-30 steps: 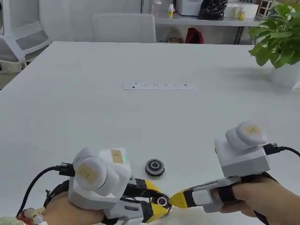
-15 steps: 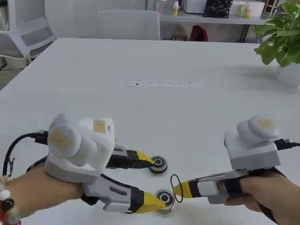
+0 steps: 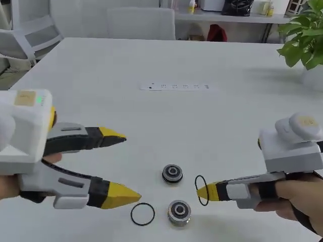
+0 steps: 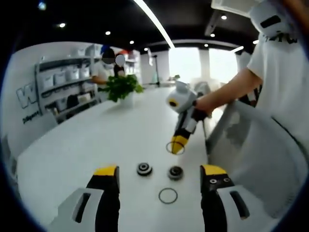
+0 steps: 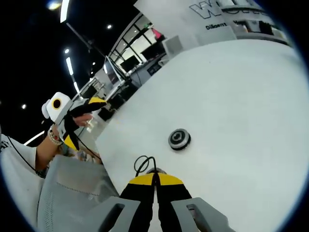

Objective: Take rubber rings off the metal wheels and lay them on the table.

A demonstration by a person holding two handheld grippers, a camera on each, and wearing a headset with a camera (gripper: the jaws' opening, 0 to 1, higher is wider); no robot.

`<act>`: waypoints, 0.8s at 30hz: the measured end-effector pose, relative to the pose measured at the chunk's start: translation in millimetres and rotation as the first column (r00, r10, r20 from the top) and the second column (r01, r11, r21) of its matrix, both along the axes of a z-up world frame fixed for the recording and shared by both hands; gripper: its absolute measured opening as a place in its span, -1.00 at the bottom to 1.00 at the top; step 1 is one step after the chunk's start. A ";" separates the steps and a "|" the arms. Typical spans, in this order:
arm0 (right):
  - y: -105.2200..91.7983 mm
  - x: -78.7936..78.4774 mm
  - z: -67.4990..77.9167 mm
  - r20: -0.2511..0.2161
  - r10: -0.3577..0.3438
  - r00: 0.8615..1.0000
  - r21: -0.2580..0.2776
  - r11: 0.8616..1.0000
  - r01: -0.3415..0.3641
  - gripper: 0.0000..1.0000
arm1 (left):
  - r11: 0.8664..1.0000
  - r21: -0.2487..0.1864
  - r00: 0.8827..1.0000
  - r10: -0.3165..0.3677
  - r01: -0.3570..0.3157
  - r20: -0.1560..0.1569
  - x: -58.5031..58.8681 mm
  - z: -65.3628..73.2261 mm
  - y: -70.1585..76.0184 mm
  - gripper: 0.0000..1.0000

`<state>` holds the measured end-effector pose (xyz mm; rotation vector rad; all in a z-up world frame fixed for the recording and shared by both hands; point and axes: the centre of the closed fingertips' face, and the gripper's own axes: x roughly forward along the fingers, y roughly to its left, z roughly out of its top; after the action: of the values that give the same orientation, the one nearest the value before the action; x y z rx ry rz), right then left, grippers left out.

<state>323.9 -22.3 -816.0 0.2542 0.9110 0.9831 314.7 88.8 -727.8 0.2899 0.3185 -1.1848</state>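
Note:
Two metal wheels sit near the table's front edge: the far wheel (image 3: 172, 173) (image 4: 144, 168) (image 5: 179, 138) has a dark rim, the near wheel (image 3: 179, 211) (image 4: 175, 172) looks mostly bare metal. A loose black rubber ring (image 3: 143, 214) (image 4: 168, 195) lies flat to the left of the near wheel. My right gripper (image 3: 203, 192) (image 5: 155, 180) (image 4: 179, 142) is shut on a second rubber ring (image 3: 201, 190) (image 5: 144, 163) (image 4: 175, 147), held upright just right of the wheels. My left gripper (image 3: 126, 165) (image 4: 159, 171) stands wide open to the left of them, holding nothing.
A white power strip (image 3: 174, 86) lies in the middle of the white table (image 3: 101, 91). A potted plant (image 3: 305, 40) stands at the far right corner. A chair (image 3: 141, 22) and a shelf stand behind the table.
My left gripper has opened wide and drawn back left, off the near wheel, uncovering a ring on the table. The right gripper has moved slightly right, with its ring held.

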 end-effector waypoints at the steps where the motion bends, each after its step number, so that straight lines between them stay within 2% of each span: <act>1: 0.5 -0.6 2.2 0.002 0.004 1.000 0.002 1.000 -0.004 -1.00 | 1.000 -0.004 1.000 0.012 -0.012 0.000 -0.4 1.1 3.7 0.41; 4: 2.2 -1.6 8.7 0.015 0.014 1.000 0.009 1.000 -0.014 -1.00 | 0.999 -0.010 0.999 0.044 -0.044 -0.005 -4.2 1.8 15.2 0.51; 7: 2.8 -2.7 14.3 0.030 0.019 0.999 0.013 1.000 -0.019 -1.00 | 0.997 0.030 0.997 0.075 -0.075 0.004 -11.8 -6.8 30.5 0.56; 11: 1.1 -4.6 21.8 0.054 0.023 0.998 0.014 1.000 -0.024 -1.00 | 0.992 0.024 0.991 0.128 -0.128 -0.031 -19.3 -14.4 44.6 0.72; 14: 1.8 -6.2 32.1 0.048 0.004 0.999 0.060 0.998 -0.007 -1.00 | 0.987 0.012 0.985 0.163 -0.162 -0.059 -25.7 -20.0 53.7 0.80; 17: 2.4 -8.0 40.3 0.063 0.003 0.998 0.070 0.998 -0.008 -1.00 | 0.981 0.031 0.978 0.191 -0.189 -0.078 -30.9 -28.2 60.7 0.92; 20: 3.2 -9.2 46.1 0.086 0.014 0.996 0.063 0.998 -0.020 -1.00 | 0.977 0.038 0.973 0.211 -0.209 -0.095 -35.6 -34.4 66.0 1.00; 24: 3.7 -11.9 49.7 0.131 0.056 0.990 0.013 0.998 -0.058 -1.00 | 0.971 0.028 0.964 0.239 -0.238 -0.116 -40.5 -38.4 73.0 1.00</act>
<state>312.1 -18.5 -766.4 0.1771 0.7942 1.0483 274.2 161.8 -766.2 0.1870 0.4528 -0.9638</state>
